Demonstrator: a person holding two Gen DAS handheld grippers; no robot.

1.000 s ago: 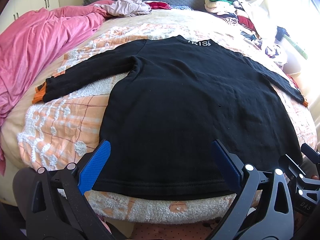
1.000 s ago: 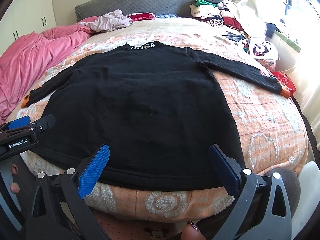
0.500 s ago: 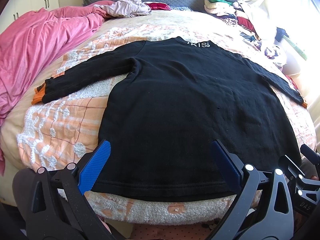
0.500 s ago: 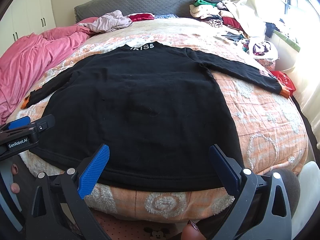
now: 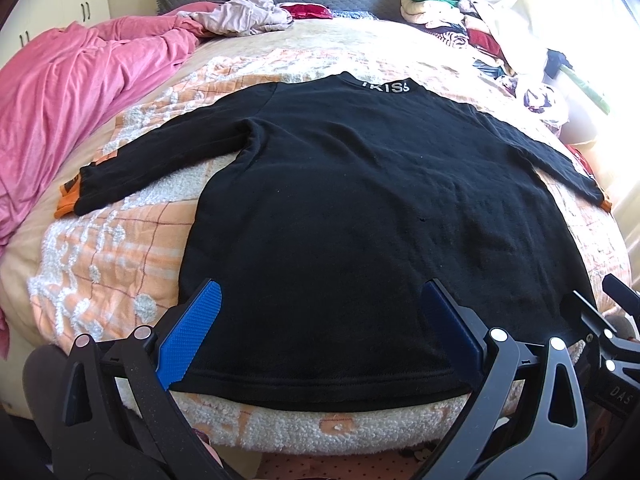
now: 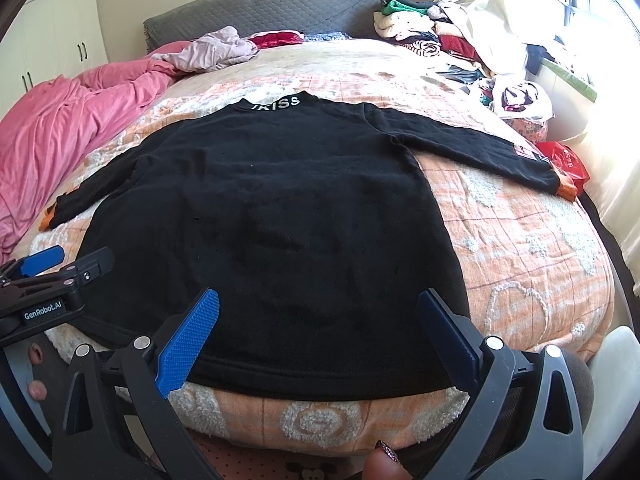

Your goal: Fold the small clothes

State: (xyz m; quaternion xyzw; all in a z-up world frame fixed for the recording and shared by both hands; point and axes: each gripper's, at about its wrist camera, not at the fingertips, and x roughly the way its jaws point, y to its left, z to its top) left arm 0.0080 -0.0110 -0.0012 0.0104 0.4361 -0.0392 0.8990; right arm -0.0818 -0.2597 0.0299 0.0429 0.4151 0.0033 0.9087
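Black top (image 5: 360,208) lies spread flat on the bed (image 5: 104,256), back up, collar lettering at the far end, hem at the near edge. Both sleeves stretched out sideways, orange cuffs showing at the tips: left sleeve (image 5: 160,160) reaching toward the pink duvet (image 5: 72,92), right sleeve (image 6: 472,148) ending near a red bag (image 6: 568,162). No crease, no fold anywhere on the body, so laid out and smoothed, nothing more; judged from that, folding proper not yet begun. Left gripper (image 5: 320,328) hovers over the near hem toward its left corner, jaws wide apart, gripping nothing. Right gripper (image 6: 318,326) hangs over the hem toward the right corner, jaws equally wide apart, also empty; cannot tell whether either pad touches the cloth. Likely left to do: bring each sleeve in across the body, fold the sides or halve the length, then set the packet aside. Further work probably waits too, with a heap of clothes (image 6: 460,44) piled at the far right corner and a crumpled pale garment (image 6: 208,50) near the headboard (image 6: 272,4), none of it folded as far as can be seen. Judged overall: very early, one garment prepared, none finished.
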